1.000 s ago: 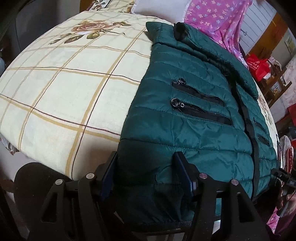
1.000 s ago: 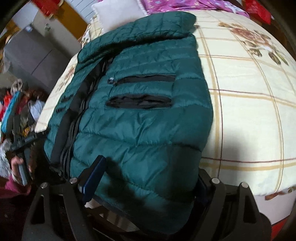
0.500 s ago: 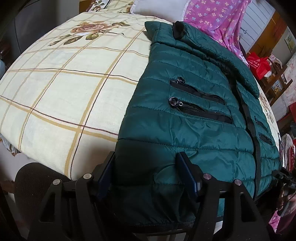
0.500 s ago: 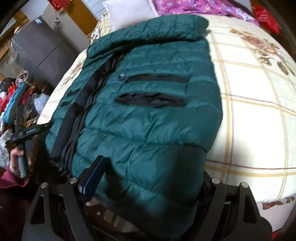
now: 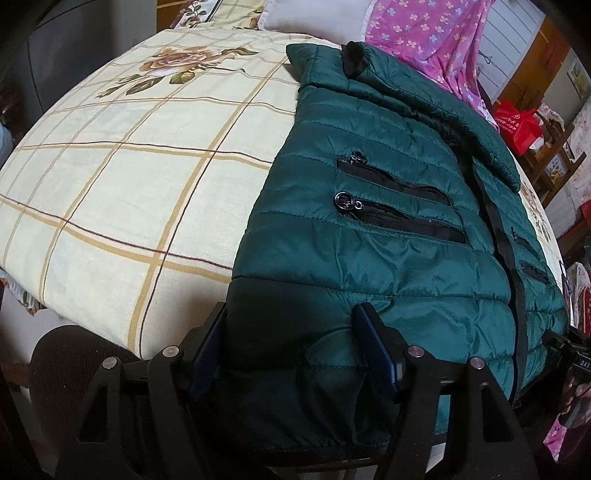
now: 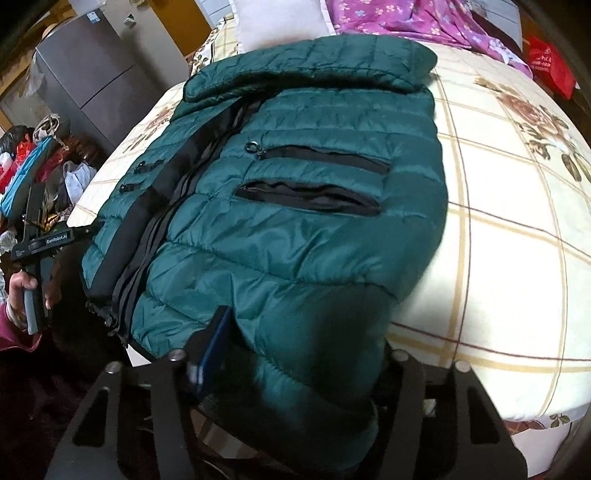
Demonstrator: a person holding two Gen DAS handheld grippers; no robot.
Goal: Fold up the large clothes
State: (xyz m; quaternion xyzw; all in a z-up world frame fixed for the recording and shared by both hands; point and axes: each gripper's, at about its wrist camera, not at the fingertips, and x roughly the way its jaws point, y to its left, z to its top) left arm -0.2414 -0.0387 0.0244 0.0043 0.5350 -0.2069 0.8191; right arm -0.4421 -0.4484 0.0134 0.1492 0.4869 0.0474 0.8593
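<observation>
Both grippers straddle the near hem of one dark green quilted puffer jacket (image 5: 369, 229), which lies front-up across a bed with its collar at the far end. Left gripper (image 5: 291, 347): its two blue-padded fingers stand apart on either side of a hem fold, the jaws having just been opening; whether the pads press the fabric cannot be told. Right gripper (image 6: 299, 350): one blue pad shows at the left of the hem bulge, the other finger is hidden behind the cloth; its jaws have just been closing with the jacket hem between them, though a firm clamp cannot be confirmed. Both tools tilt steeply downward toward the bed edge.

Four black zip pockets are counted on the jacket, two on each front panel, divided by one black centre zip placket (image 6: 147, 229). In the right wrist view, one hand (image 6: 26, 288) at the left edge grips the handle of the other tool.

Beneath the jacket lies one cream checked bedsheet with rose prints (image 5: 129, 184). Beyond the collar sit one white pillow (image 6: 280, 22) and one purple floral cloth (image 5: 436, 40). One red bag (image 5: 517, 125) stands beside the bed.
</observation>
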